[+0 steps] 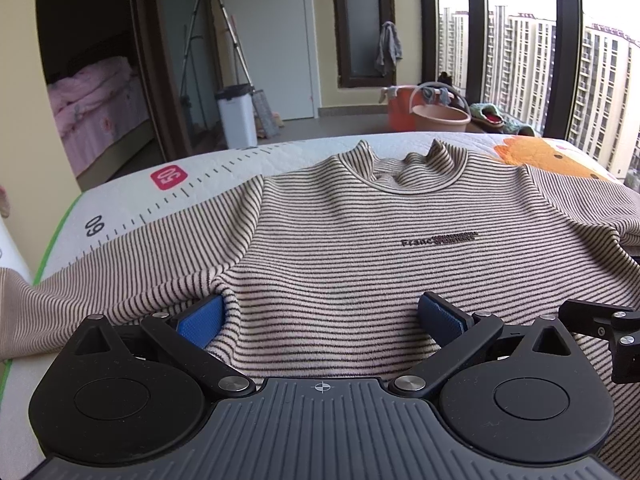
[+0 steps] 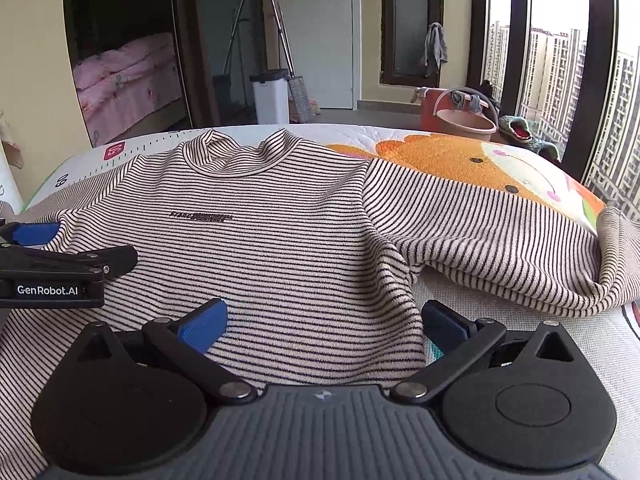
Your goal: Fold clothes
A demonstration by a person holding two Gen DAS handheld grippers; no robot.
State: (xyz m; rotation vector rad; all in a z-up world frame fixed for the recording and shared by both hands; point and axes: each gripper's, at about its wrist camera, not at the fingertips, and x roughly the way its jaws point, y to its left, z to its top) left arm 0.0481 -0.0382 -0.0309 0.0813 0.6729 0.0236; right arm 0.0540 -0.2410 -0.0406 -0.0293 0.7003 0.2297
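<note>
A beige sweater with thin dark stripes (image 1: 360, 216) (image 2: 272, 232) lies face up on a printed mat, collar away from me, both sleeves spread sideways. My left gripper (image 1: 320, 318) is open over the lower left part of the body, blue pads wide apart with fabric between them, near the left armpit. My right gripper (image 2: 324, 322) is open too, straddling the body's lower right side edge. The left gripper also shows at the left edge of the right wrist view, and part of the right gripper at the right edge of the left wrist view.
The mat (image 1: 224, 160) (image 2: 500, 168) carries a ruler print and an orange cartoon animal. Beyond it stand a white bin (image 1: 236, 114), mops, an orange bucket (image 1: 440, 118) and tall windows on the right. A bed with pink bedding (image 1: 96, 108) shows through a doorway.
</note>
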